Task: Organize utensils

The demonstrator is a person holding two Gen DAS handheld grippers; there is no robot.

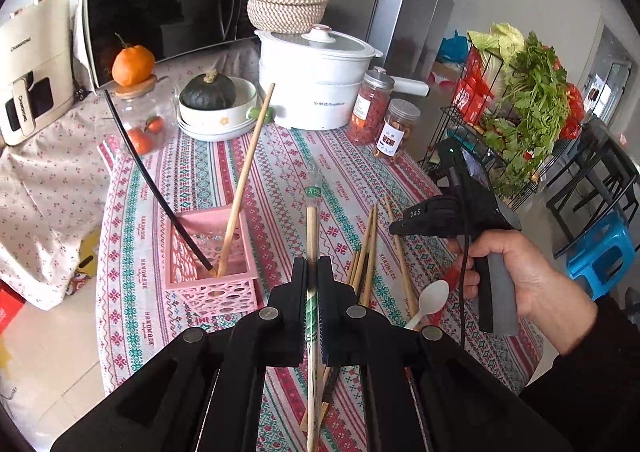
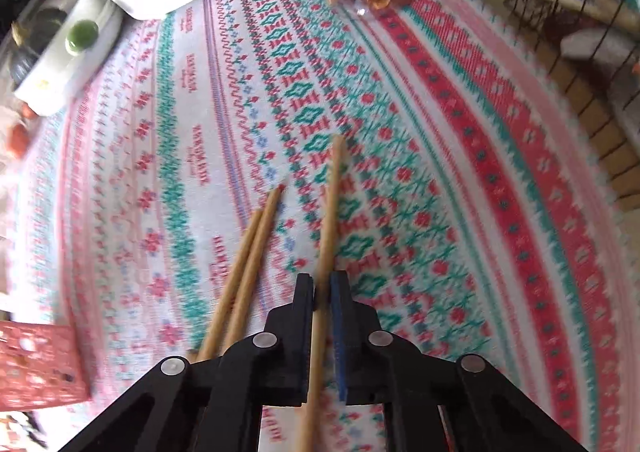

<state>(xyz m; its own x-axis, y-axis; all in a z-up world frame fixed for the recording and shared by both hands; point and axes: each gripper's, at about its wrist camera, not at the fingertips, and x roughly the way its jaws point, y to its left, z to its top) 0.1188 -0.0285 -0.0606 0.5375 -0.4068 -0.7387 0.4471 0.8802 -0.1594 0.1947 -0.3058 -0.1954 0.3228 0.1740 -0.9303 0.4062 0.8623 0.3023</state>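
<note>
left tongs (image 1: pixel 312 272) clamp wrapped chopsticks (image 1: pixel 313 203), right tongs (image 2: pixel 322 288) pinch a bamboo chopstick (image 2: pixel 332 203); I'd tilt each upright before dropping into the pink basket (image 1: pixel 212 252) at near left

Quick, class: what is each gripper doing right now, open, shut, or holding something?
Left gripper: shut on a wrapped pair of chopsticks.
Right gripper: shut on a single wooden chopstick.
</note>
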